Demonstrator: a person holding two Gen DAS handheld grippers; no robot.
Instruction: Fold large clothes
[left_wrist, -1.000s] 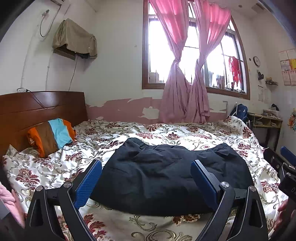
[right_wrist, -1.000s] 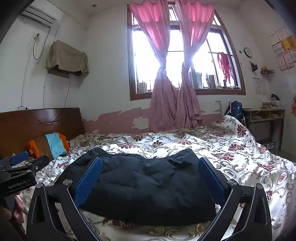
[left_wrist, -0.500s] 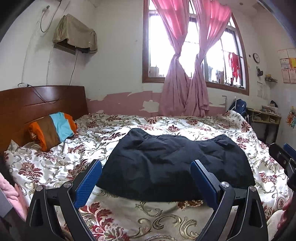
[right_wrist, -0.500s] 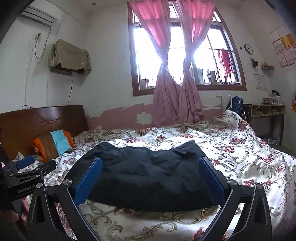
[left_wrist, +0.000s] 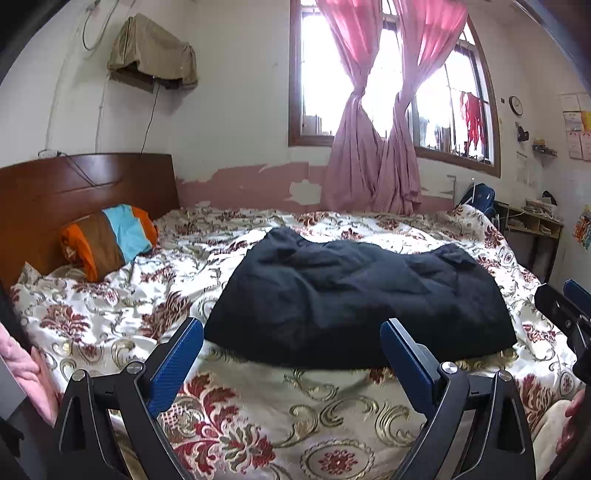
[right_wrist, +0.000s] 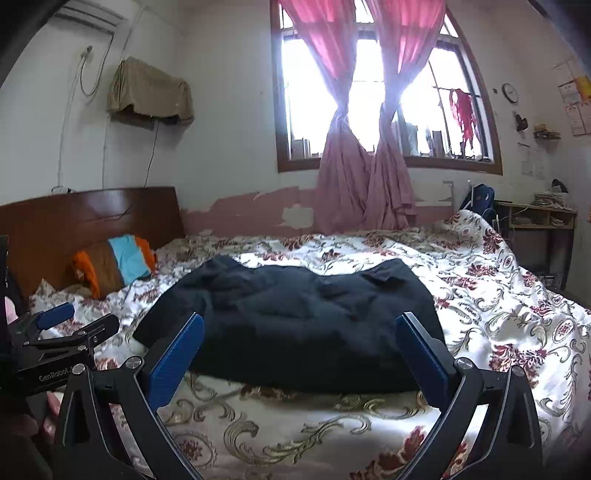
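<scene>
Dark garment (left_wrist: 354, 299) lies folded on floral bedspread (left_wrist: 295, 417); left gripper (left_wrist: 291, 354) and right gripper (right_wrist: 301, 349), both spread and empty, hover near, judged between folds, next needing an edge grasp.

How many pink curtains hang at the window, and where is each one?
2. One pink curtain hangs at the left half of the window, the other pink curtain just right of it; both are tied at mid-height and meet below the sill.

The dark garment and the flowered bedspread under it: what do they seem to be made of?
Dark garment: matte black or navy woven cloth, perhaps cotton, since it shows soft creases and no shine. Flowered bedspread: probably satin or a similar synthetic, since its folds gleam in the window light.
</scene>
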